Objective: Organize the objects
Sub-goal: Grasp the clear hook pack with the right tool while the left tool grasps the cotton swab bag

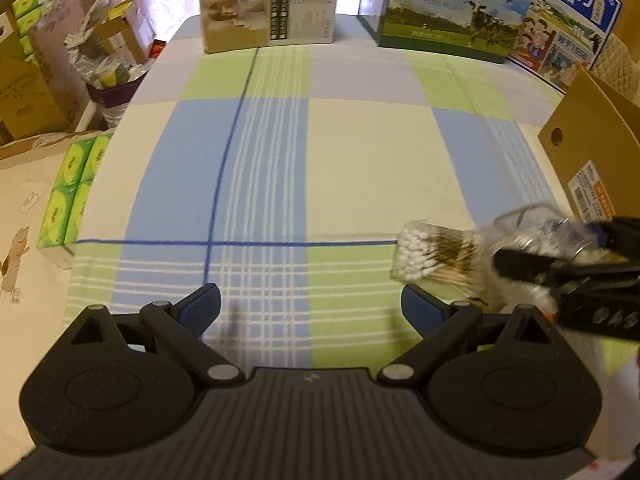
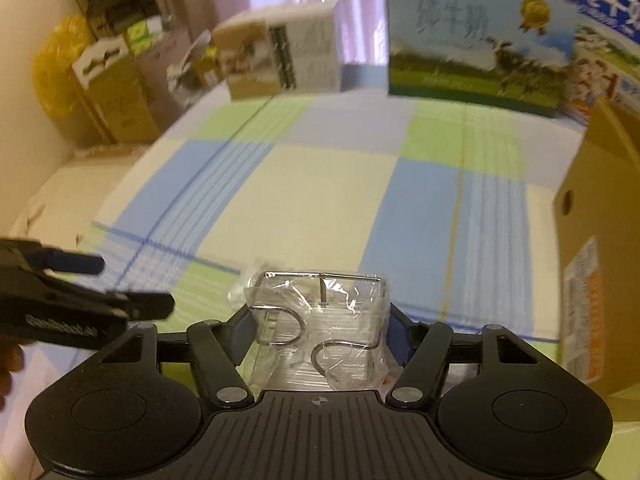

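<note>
Your right gripper [image 2: 320,336] squeezes a clear bag of bent metal hooks [image 2: 320,328] above the checked cloth [image 2: 320,184]. Your left gripper [image 1: 310,308] is spread wide, empty. The milk box [image 1: 452,8] reads "PURE MILK".

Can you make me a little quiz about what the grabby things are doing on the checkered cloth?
1. True or false: the left hand-held gripper is holding something.
2. What does the right hand-held gripper hold? A) milk box B) clear packet of metal hooks C) tissue pack
3. Fill in: the cotton swabs lie on the ______ tablecloth.

Key: 1 false, it is open and holds nothing. 2 B. 3 checkered.
</note>
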